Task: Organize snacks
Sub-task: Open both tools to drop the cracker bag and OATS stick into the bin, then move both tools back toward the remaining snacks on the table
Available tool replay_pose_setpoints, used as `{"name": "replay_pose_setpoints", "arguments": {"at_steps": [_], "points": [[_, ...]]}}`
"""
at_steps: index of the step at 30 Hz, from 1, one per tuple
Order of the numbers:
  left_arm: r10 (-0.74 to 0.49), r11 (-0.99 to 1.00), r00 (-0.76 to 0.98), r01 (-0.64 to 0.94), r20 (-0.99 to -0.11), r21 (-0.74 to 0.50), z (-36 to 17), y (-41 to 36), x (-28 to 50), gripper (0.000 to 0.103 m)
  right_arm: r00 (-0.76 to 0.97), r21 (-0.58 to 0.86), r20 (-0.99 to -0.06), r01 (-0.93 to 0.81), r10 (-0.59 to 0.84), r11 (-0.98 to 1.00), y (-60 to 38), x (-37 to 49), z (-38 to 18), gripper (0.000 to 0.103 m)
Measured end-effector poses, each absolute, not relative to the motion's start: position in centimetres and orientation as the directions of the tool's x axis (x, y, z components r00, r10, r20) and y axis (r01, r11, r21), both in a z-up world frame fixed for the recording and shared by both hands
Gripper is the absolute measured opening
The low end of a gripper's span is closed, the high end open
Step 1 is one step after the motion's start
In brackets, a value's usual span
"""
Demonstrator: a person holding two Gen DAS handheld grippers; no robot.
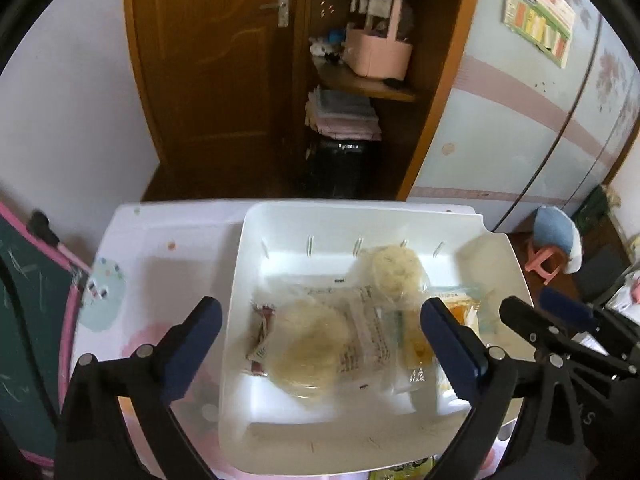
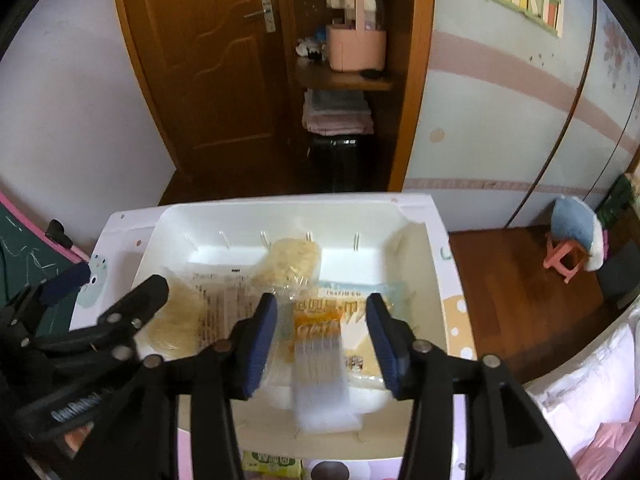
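A white plastic bin (image 1: 248, 280) stands on a small white table (image 1: 132, 240) and holds several snack packs. Among them are a clear pack of round pale cakes (image 1: 308, 348), a second round pack (image 1: 394, 272) further back, an orange pack (image 1: 460, 312) and a red-brown wrapper (image 1: 262, 332). My left gripper (image 1: 320, 312) hangs wide open over the bin and touches nothing. My right gripper (image 2: 320, 304) is open above the orange pack (image 2: 316, 320). A blurred clear packet (image 2: 320, 384) lies loose between and below its fingers, clear of both pads.
A green snack pack (image 2: 272, 464) lies at the table's near edge. Behind the table are a wooden door (image 1: 208, 60) and a shelf with a pink basket (image 1: 378, 54). A pink stool (image 2: 564, 256) stands on the floor to the right, a chalkboard (image 1: 28, 300) to the left.
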State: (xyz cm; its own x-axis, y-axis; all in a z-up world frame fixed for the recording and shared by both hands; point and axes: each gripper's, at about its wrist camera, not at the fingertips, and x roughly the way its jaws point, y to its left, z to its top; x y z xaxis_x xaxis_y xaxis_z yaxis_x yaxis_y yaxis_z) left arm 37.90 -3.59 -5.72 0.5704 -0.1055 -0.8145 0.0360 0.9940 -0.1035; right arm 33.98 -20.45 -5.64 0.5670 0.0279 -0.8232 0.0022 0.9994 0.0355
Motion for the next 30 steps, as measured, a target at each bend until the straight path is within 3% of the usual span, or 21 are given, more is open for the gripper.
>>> {"name": "replay_pose_setpoints", "arguments": {"at_steps": [13, 30], "points": [[-0.073, 0.997, 0.589, 0.036, -0.805, -0.065, -4.3, -3.0, 36.0, 0.099, 0.542, 0.021, -0.840, -0.010, 0.023, 1.000, -20.3, 32.9, -5.7, 0.050], [-0.094, 0.996, 0.724, 0.070, -0.683, -0.062, 7.1, -0.5, 24.6, 0.099, 0.644, -0.032, -0.765, -0.037, -0.001, 0.999, -19.5, 22.2, 3.2, 0.050]]}}
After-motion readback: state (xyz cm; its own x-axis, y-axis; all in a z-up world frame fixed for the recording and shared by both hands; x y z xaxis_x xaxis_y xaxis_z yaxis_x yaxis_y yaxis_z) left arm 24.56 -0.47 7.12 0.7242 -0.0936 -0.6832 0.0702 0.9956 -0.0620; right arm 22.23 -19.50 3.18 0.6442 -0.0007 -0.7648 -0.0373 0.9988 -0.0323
